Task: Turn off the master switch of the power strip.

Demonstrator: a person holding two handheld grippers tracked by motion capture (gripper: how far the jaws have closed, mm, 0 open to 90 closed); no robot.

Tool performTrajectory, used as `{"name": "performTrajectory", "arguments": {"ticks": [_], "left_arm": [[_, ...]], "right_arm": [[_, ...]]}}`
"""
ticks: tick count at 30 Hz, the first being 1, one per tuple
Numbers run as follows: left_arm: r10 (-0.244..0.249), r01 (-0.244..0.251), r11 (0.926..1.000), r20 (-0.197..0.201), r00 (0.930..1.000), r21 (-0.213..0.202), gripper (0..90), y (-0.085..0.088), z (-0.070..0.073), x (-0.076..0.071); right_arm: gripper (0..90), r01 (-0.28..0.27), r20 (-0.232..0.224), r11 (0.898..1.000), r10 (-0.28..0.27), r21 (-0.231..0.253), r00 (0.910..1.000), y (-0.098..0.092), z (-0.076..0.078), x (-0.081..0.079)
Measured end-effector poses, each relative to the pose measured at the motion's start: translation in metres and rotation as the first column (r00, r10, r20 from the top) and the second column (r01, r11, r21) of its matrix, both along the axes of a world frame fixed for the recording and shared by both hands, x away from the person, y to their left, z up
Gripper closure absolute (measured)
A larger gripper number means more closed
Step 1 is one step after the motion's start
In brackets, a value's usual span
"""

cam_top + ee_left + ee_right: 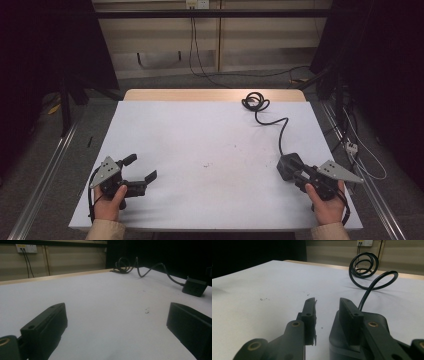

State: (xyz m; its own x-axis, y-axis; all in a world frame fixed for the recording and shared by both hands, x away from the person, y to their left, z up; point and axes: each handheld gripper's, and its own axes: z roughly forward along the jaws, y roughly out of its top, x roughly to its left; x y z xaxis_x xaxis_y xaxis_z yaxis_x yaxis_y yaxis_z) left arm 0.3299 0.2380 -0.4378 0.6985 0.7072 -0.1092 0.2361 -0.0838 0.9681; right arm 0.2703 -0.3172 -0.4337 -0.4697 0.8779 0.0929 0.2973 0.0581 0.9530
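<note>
Tongs on the right (298, 172) sit at the near right of the worktop (210, 145), their jaws partly closed at a black adapter (289, 164). In the right gripper view one jaw lies against the adapter's (354, 340) top while the other stands beside it with a gap, so nothing is gripped. The left tongs (142, 170) rest at the near left, jaws spread wide and empty over bare white surface. A hand (327, 205) holds the right tool, another hand (107, 200) the left. From the adapter a black cable (280, 127) runs toward the far edge and ends in a coil (255, 101). No brand or writing can be read on the adapter. Beyond the worktop, a wall socket (196, 4) has leads plugged in.
</note>
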Motion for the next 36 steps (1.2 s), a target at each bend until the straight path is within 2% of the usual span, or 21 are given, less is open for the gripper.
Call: {"name": "performTrajectory", "arguments": {"ticks": [11,36], "left_arm": [[0.0,0.0,1.0,0.002,1.0,0.003,2.9,0.0,0.0,0.0],[0.003,-0.003,1.0,0.002,1.0,0.003,2.9,0.0,0.0,0.0]], "right_arm": [[70.7,-0.005,-0.011,1.0,0.005,-0.009,0.9999,-0.004,0.001,0.002],[79.2,-0.004,-0.032,1.0,0.004,0.005,0.9995,-0.011,0.002,0.003]]}}
